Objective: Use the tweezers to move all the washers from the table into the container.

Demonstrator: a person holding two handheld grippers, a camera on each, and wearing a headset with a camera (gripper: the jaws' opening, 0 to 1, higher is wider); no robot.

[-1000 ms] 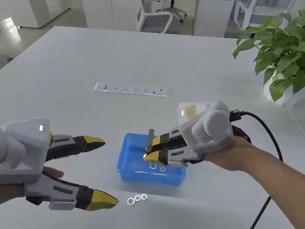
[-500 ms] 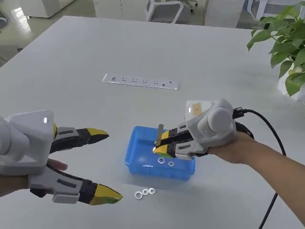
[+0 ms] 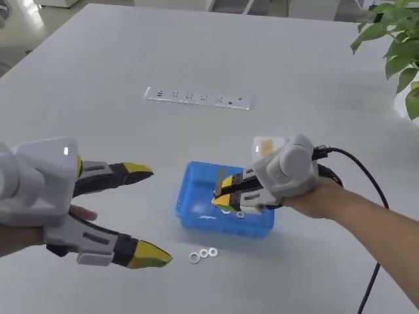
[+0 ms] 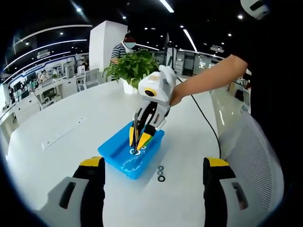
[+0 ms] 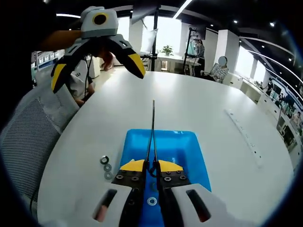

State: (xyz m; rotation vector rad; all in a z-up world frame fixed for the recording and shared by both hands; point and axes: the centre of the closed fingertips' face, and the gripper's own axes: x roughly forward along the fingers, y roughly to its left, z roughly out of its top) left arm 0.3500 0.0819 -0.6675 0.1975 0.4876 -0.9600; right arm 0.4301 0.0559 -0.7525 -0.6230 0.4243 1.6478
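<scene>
Right tool [image 3: 222, 199] grips tweezers [image 3: 219, 179] over blue container [image 3: 191, 196]; 3 washers [image 3: 203, 253] outside.

Tweezers [image 3: 218, 180] — lower end hidden behind the right tongs [image 3: 224, 199]; plant [image 3: 393, 33] cut by the edge.

I can read no text, number or brand in any view. The pale orange sticker [image 3: 262, 150] on top of the right gripper [image 3: 222, 200] carries print too small for me to make out. The marks beside the sockets on the white power strip [image 3: 196, 98] are blurred and unreadable.
</scene>
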